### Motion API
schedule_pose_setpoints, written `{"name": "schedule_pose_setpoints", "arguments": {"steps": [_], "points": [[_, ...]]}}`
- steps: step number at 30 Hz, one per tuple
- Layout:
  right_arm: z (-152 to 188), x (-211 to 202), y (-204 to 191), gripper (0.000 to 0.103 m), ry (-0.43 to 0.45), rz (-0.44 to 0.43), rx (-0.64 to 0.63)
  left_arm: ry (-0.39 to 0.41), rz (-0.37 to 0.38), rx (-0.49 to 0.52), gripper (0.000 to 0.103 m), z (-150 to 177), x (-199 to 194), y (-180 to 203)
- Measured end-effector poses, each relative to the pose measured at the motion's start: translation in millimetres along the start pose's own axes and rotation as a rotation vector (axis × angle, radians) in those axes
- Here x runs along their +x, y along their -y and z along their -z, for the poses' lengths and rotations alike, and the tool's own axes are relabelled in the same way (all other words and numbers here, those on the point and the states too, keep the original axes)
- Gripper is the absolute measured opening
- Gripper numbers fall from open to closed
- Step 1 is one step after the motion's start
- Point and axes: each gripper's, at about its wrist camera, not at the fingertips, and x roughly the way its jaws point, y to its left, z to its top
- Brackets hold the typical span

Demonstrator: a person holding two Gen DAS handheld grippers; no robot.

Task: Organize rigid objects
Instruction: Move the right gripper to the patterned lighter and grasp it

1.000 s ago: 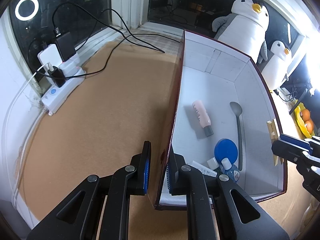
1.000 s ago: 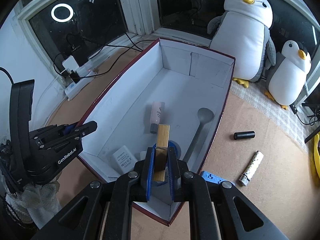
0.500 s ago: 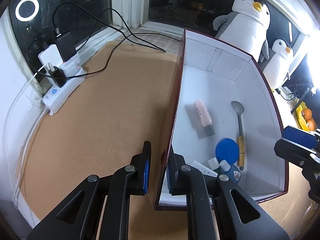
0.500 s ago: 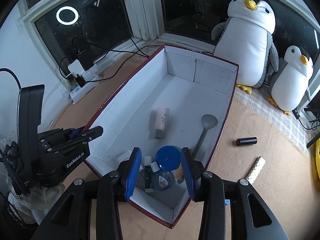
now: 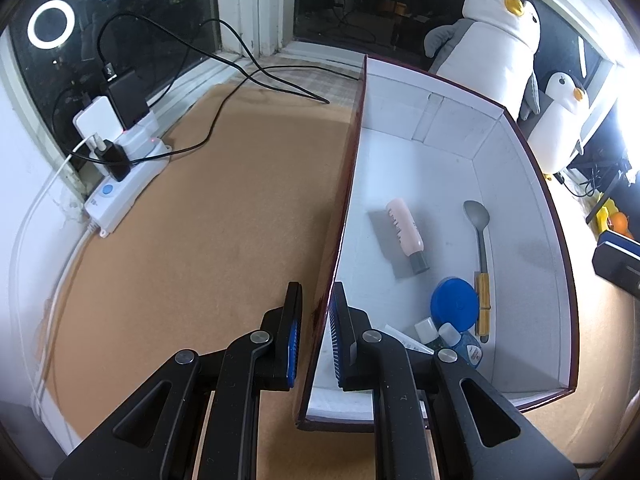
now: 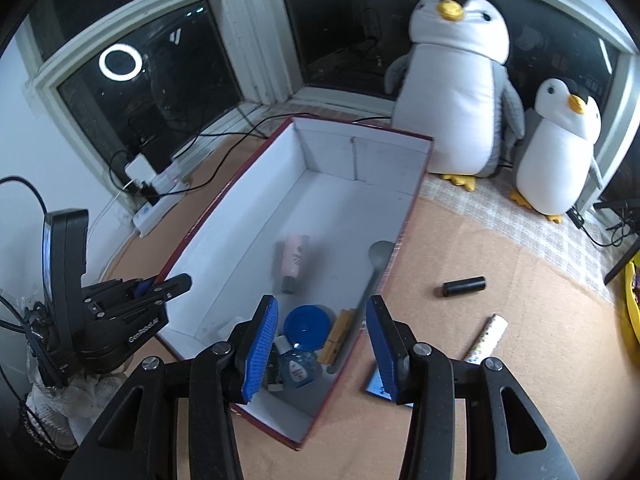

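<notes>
Bracing the box (image 5: 352, 184) wall with your left gripper (image 5: 314, 334) pinching it, keep your spread, empty right gripper (image 6: 320, 336) lined up squarely over the black cylinder (image 6: 464, 286).

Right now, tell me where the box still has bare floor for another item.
Inside the box, the far half is bare, from the pink bottle and spoon back to the end wall. The near corner is crowded: blue lid, wooden piece and small bottles. The left gripper straddles the left wall.
</notes>
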Motion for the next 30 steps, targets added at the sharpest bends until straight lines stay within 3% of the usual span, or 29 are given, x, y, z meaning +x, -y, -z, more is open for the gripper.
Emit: {"name": "schedule_pose_setpoints", "arguments": {"steps": [18, 30], "points": [[10.0, 26.4, 118.8, 0.042, -0.058, 0.100, 0.207, -0.024, -0.053, 0.016, 0.012, -6.5, 3.7, 10.7], [26.8, 63.5, 155.2, 0.042, -0.157, 0.136, 0.250, -0.039, -0.101, 0.022, 0.012, -10.2, 8.0, 17.8]]}}
